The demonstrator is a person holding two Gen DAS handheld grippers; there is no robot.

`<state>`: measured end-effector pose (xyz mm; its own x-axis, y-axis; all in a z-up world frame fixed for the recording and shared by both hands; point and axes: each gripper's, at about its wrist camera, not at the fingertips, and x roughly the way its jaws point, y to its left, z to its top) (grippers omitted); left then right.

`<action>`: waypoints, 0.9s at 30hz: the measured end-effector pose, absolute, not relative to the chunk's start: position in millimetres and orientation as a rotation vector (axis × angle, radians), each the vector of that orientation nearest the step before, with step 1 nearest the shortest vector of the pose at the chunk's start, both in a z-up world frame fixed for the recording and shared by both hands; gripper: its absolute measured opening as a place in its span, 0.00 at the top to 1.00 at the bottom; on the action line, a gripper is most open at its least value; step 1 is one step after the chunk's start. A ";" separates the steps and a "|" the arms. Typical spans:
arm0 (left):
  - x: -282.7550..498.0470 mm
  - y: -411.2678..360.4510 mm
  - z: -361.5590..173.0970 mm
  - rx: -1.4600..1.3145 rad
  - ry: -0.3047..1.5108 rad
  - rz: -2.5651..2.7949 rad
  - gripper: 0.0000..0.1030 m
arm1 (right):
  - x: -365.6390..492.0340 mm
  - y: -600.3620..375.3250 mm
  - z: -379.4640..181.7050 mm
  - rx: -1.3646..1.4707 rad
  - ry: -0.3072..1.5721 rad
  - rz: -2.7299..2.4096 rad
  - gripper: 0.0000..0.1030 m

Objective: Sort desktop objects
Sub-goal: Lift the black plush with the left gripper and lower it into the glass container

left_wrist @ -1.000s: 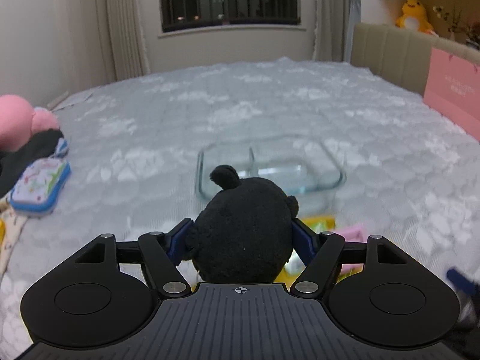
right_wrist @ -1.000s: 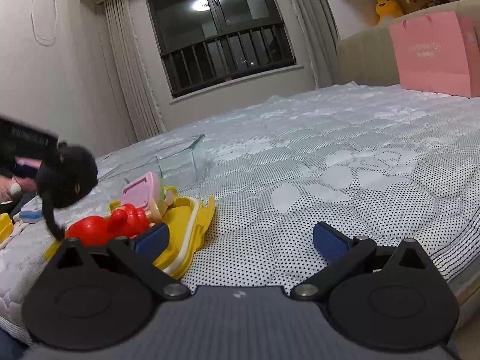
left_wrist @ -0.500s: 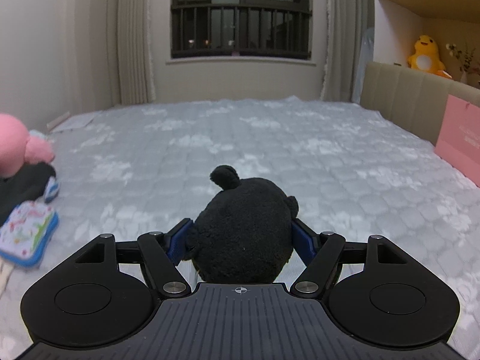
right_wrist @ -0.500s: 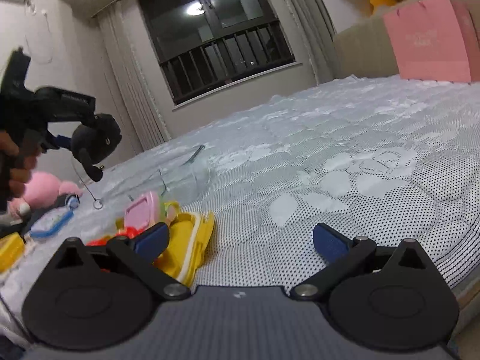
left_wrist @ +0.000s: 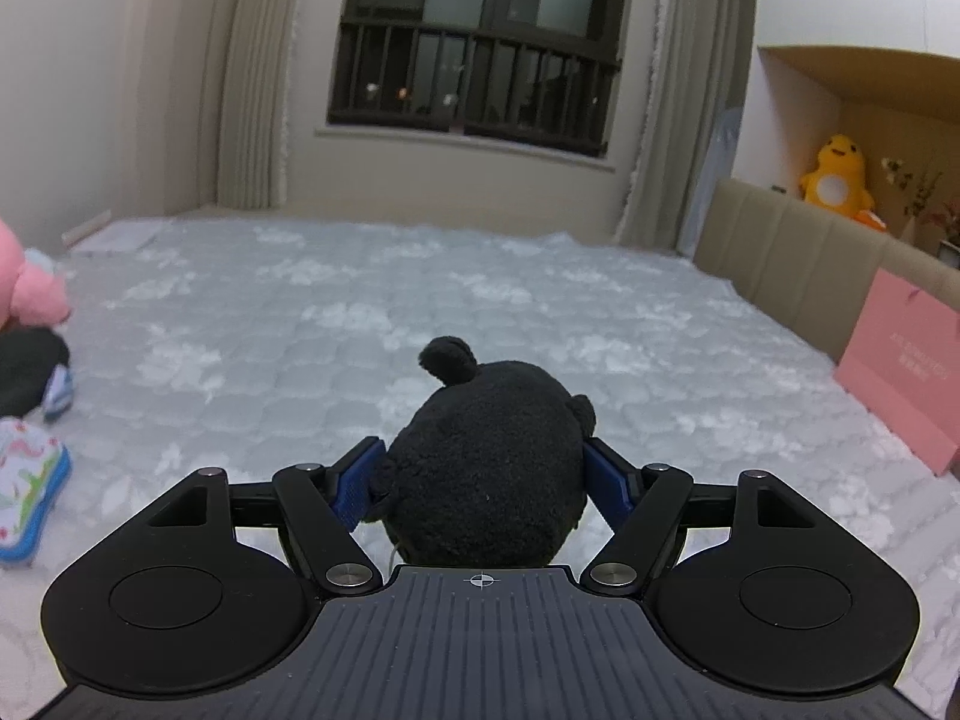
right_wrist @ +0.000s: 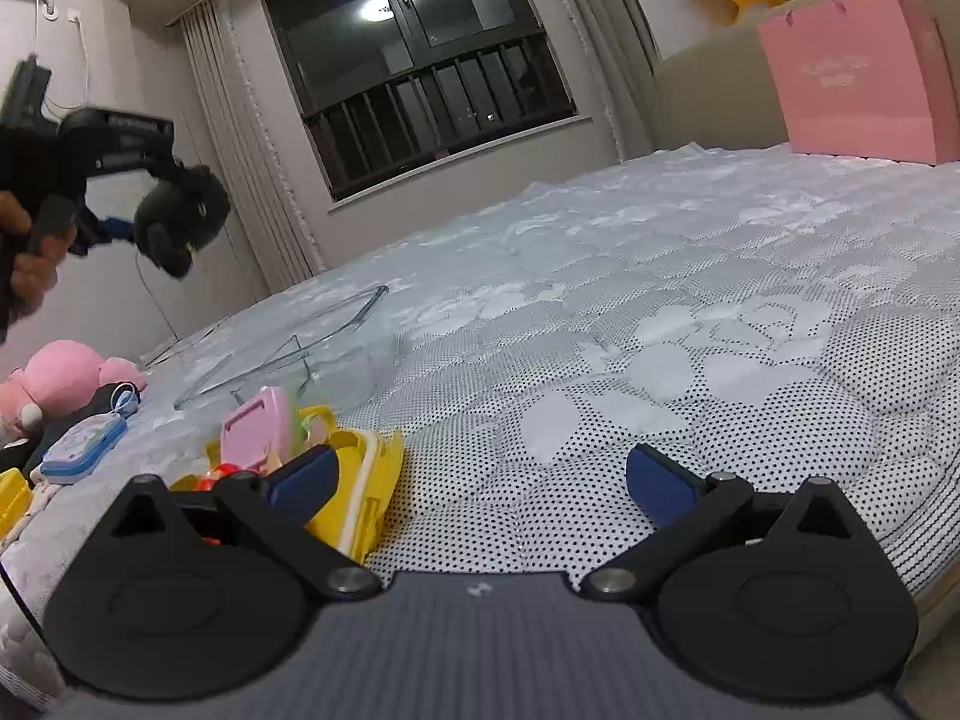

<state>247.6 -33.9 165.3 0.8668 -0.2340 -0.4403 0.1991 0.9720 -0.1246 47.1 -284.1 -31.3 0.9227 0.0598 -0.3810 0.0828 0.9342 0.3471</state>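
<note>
- The left gripper point(left_wrist: 483, 477) has its blue pads point(left_wrist: 359, 483) pressed against both sides of a round black plush toy point(left_wrist: 486, 468), clamped firmly.
- In the right wrist view, this left gripper is held high above the bed, tipped slightly downward, with the plush toy hanging from its fingertips.
- A bare hand point(right_wrist: 27, 252) wraps the left gripper's handle.
- The right gripper point(right_wrist: 480, 477) sits low, jaws spread wide, nothing between its blue pads point(right_wrist: 303, 480).
</note>
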 end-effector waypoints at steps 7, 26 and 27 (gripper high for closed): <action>250.8 -24.4 155.3 -0.114 0.446 -0.248 0.25 | 46.1 -280.6 -32.9 0.349 0.402 -0.013 0.00; 206.7 -93.8 94.4 0.264 0.518 -0.276 0.26 | 43.2 -277.3 -24.8 0.338 0.411 0.017 0.00; 201.9 -92.8 94.3 0.252 0.518 -0.272 0.25 | 43.4 -279.7 -18.6 0.348 0.406 0.053 0.02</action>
<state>201.9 -92.8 94.3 0.8343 -0.1911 -0.5171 0.3174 0.9335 0.1670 43.4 -279.7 -18.6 0.9182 0.1198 -0.3776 0.0179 0.9396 0.3417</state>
